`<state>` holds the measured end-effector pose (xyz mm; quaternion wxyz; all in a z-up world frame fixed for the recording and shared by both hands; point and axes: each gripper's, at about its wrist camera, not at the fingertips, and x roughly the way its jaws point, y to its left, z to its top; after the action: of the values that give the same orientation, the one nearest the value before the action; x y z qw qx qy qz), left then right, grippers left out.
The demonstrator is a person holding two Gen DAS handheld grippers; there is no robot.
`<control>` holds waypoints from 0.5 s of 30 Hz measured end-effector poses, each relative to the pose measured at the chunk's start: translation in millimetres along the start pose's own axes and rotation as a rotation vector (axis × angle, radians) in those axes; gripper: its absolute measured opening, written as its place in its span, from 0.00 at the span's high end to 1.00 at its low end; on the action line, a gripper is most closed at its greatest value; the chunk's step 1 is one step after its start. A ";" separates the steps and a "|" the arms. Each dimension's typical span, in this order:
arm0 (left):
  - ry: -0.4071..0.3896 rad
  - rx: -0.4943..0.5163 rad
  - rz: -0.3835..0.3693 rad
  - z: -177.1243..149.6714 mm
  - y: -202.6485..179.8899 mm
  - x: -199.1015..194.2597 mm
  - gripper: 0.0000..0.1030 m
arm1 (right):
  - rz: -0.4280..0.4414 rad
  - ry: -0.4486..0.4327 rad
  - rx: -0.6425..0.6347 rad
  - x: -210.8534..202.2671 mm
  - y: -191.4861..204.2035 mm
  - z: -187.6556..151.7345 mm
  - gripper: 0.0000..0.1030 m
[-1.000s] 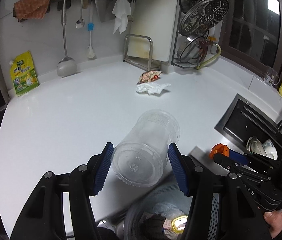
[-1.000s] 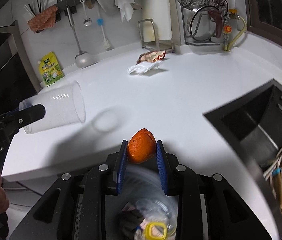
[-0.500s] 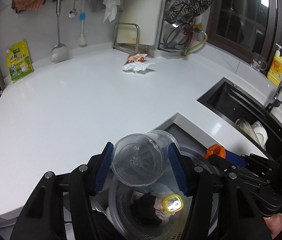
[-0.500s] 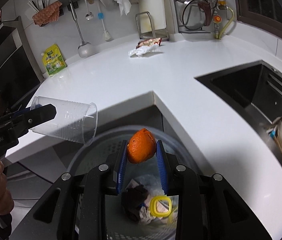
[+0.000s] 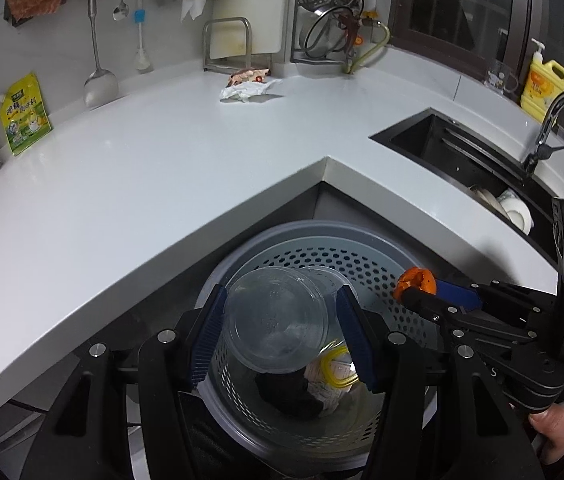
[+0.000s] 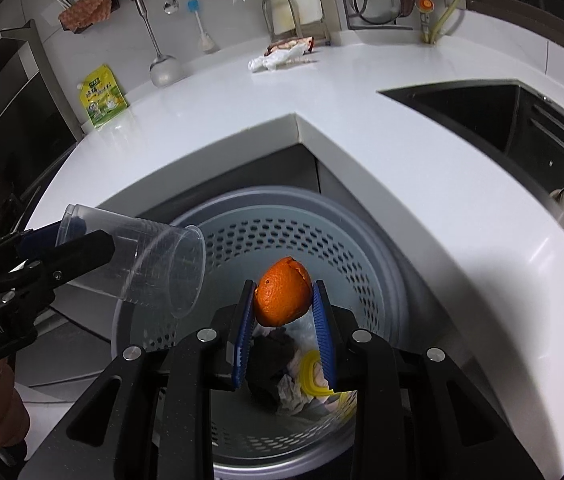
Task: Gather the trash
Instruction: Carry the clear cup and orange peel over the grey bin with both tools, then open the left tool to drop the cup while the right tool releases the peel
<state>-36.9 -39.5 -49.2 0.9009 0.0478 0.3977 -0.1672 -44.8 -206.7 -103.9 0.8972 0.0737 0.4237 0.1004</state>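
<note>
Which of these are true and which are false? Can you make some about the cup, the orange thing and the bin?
1. The left gripper holds a clear plastic cup. True.
2. The right gripper holds a banana. False: it holds an orange peel.
3. Both are above the perforated bin. True.
4. The bin is empty. False: trash already lies inside.
5. A crumpled tissue lies on the counter. True.

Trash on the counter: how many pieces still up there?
2, lying together at the back of the counter by the metal rack: a crumpled white paper and a snack wrapper just behind, touching it. Smaller scraps could be hidden.
</note>
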 end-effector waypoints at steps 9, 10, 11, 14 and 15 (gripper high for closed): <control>0.036 0.001 0.020 -15.2 1.7 14.0 0.46 | 0.029 0.029 0.013 12.6 2.6 -14.9 0.73; 0.038 -0.001 0.022 -16.5 2.8 15.4 0.46 | 0.030 0.031 0.014 13.9 2.9 -15.5 0.73; 0.042 -0.005 0.024 -18.0 4.1 17.2 0.46 | 0.032 0.031 0.015 15.1 3.2 -16.6 0.73; 0.053 -0.013 0.026 -22.3 7.0 23.2 0.46 | 0.041 0.034 0.029 19.4 2.0 -19.5 0.73; 0.059 -0.017 0.026 -23.6 8.2 25.4 0.46 | 0.044 0.036 0.033 20.7 1.5 -20.2 0.73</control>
<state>-34.7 -33.3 -84.2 0.8912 0.0502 0.4249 -0.1505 -47.7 -199.3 -131.8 0.8856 0.0961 0.4397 0.1143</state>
